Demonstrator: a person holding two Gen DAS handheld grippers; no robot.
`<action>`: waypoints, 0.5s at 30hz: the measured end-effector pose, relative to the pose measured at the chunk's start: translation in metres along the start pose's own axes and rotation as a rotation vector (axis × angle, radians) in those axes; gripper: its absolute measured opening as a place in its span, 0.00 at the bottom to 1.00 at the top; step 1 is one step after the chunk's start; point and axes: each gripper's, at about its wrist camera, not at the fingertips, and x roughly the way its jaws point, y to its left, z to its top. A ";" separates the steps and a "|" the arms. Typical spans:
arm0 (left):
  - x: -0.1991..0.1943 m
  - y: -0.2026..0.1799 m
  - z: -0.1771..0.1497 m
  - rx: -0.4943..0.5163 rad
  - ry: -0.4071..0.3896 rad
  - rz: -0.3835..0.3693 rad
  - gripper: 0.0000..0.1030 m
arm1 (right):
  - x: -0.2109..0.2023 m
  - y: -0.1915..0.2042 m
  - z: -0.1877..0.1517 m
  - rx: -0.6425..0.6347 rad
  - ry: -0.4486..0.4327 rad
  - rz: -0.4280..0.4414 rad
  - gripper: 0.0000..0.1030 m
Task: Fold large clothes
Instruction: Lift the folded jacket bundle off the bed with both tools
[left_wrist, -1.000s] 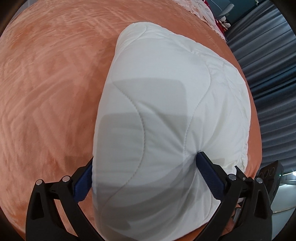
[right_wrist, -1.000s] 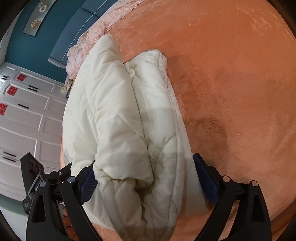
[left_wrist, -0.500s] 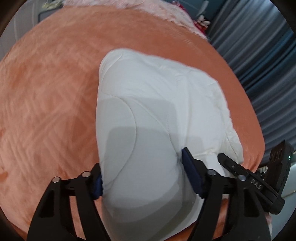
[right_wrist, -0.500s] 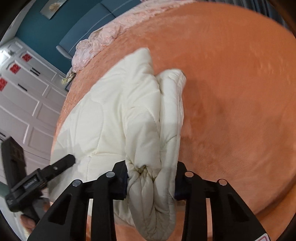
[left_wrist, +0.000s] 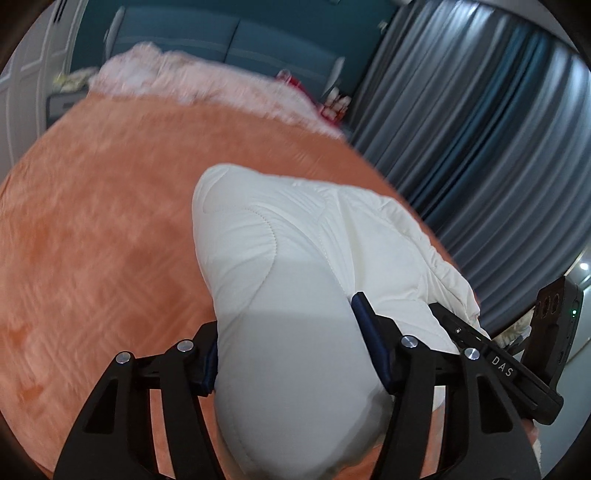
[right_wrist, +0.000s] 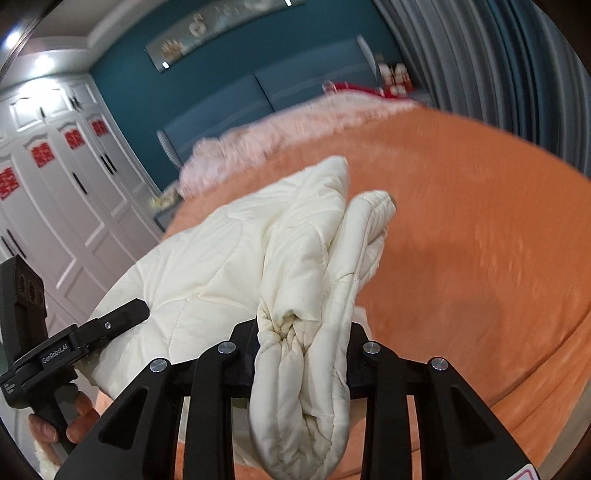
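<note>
A cream quilted padded garment lies folded on an orange bed cover. My left gripper is shut on one thick near end of it, which bulges between the blue pads. My right gripper is shut on the other bunched end, with folds hanging down between its fingers. The garment is lifted at the near side and stretches away onto the bed. The right gripper's body shows at the left wrist view's right edge; the left gripper's body shows at the right wrist view's left.
The orange bed cover spreads wide around the garment. Pink bedding lies at the bed's head against a teal headboard. Grey curtains hang on the right. White wardrobe doors stand on the left.
Both grippers closed on the garment's near ends and rose, tilting up so the headboard and curtains came into view. The garment's near edge lifted off the bed.
</note>
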 end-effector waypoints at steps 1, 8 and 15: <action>-0.012 -0.005 0.007 0.011 -0.035 -0.014 0.57 | -0.012 0.003 0.005 -0.010 -0.029 0.010 0.28; -0.089 -0.016 0.043 0.071 -0.265 -0.074 0.57 | -0.068 0.064 0.051 -0.138 -0.226 0.073 0.28; -0.149 0.010 0.077 0.126 -0.453 -0.069 0.57 | -0.081 0.139 0.084 -0.290 -0.362 0.180 0.28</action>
